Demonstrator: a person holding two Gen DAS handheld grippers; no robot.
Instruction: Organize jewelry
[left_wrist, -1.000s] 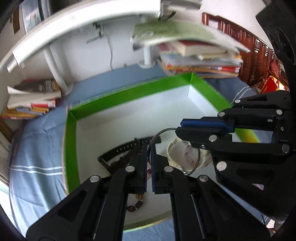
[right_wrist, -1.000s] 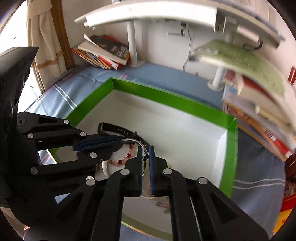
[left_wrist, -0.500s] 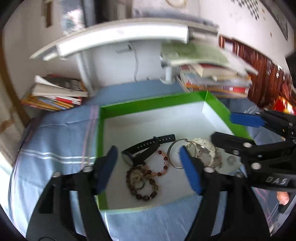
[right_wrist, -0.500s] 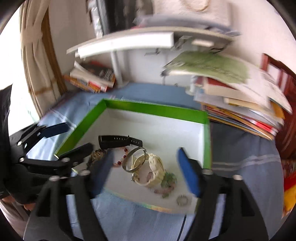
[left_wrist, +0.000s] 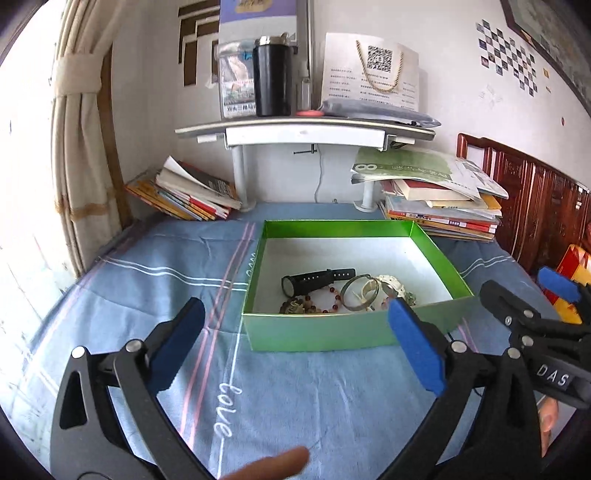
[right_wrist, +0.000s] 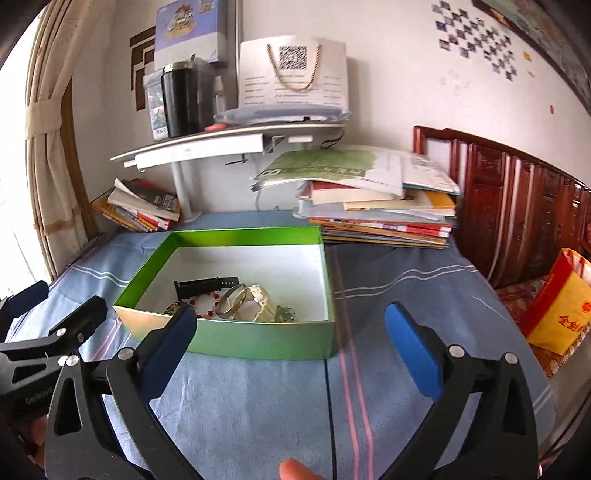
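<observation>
Both grippers, left gripper (left_wrist: 295, 341) & right gripper (right_wrist: 288, 341), just opened wide, empty, backed off; jewelry in green box (left_wrist: 317, 338), task prob. done.

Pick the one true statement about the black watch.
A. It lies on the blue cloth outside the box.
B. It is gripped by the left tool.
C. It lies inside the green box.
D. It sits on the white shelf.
C: the black watch lies on the white floor of the green box, beside the metal bangle and beads.
</observation>
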